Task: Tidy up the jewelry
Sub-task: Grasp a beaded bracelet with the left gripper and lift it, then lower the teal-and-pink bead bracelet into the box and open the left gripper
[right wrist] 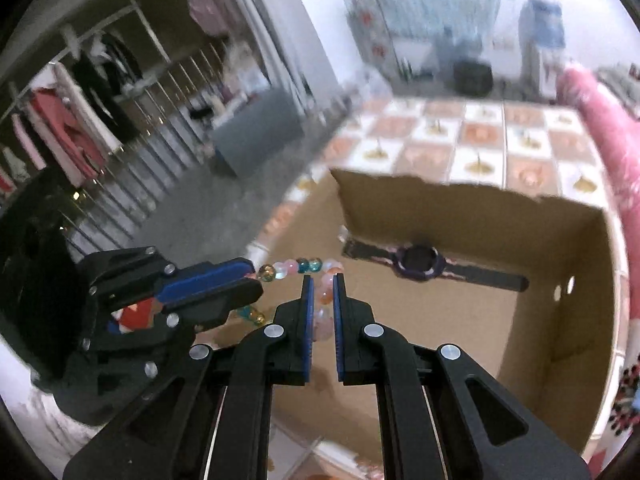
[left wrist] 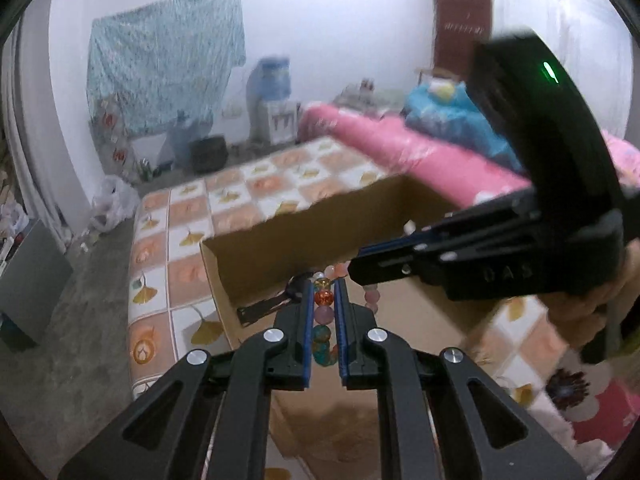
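A beaded bracelet is pinched between the narrow blue pads of the left claw, with teal, pink and orange beads lined up in the gap. Its pink beads are gripped by the right claw, likewise nearly closed, so the strand is held between both above an open cardboard box on the bed. A dark watch is seen lying on the box floor.
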{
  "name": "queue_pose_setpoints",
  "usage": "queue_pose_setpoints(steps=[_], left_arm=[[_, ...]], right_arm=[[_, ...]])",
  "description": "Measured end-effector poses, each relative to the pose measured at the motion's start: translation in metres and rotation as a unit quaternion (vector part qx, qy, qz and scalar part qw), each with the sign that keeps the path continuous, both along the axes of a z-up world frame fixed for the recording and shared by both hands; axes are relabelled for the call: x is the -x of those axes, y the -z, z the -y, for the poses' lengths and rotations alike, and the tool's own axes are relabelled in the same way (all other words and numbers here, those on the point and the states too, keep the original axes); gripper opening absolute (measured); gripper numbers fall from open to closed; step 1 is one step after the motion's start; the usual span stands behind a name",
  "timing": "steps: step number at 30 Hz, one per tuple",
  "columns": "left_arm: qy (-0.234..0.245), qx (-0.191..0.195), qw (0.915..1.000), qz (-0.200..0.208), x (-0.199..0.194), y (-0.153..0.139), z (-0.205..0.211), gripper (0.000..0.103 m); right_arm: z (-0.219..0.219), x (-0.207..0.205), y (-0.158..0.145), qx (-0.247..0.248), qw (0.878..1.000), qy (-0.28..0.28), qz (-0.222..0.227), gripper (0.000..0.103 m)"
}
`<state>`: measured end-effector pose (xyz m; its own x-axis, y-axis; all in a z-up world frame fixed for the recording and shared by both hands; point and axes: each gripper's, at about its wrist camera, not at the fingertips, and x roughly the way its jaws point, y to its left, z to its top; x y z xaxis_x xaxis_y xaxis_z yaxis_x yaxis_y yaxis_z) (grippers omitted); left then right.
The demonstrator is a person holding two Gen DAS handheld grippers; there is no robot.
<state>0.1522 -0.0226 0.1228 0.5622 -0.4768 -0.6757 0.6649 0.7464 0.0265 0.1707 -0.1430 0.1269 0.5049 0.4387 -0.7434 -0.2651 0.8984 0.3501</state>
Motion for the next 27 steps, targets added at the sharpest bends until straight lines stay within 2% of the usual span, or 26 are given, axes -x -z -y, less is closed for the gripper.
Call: queue_pose_setpoints(steps=[5,8,11,20,23,25,27], left_arm=[[-0.008,-0.042,0.9982,-0.042,-0.019,0.029,0.008,0.01],[-0.011,-0.051,0.9964,-0.067,-0.023,0.039,0.008,0.011],[-0.024,-0.041,0.9964,-0.071,-0.024,0.04,0.001,0.016],[-0.032,-0.018,0.9984,-0.043,-0.012,0.019,-0.008,0.021],[-0.03,-0.002,0.999,-0.034,-0.004,0.01,-0.011,0.025],[-0.025,0.008,0.9993,-0.026,0.005,0.005,-0.014,0.032],[-0.021,0.017,0.9996,-0.01,0.019,-0.001,-0.02,0.047]], right_arm=[[-0.013,-0.035,0.035,0.026,0.996,-0.021,-0.082,0.007],[-0.014,-0.048,0.051,0.02,0.991,-0.02,-0.133,0.008],[-0.011,-0.052,0.06,0.007,0.987,-0.021,-0.156,0.01],[0.014,-0.04,0.044,-0.021,0.989,0.0,-0.144,0.011],[0.024,-0.035,0.034,-0.032,0.991,0.008,-0.132,0.016],[0.03,-0.027,0.024,-0.038,0.993,0.01,-0.114,0.021],[0.038,-0.007,0.005,-0.036,0.996,0.016,-0.077,0.026]])
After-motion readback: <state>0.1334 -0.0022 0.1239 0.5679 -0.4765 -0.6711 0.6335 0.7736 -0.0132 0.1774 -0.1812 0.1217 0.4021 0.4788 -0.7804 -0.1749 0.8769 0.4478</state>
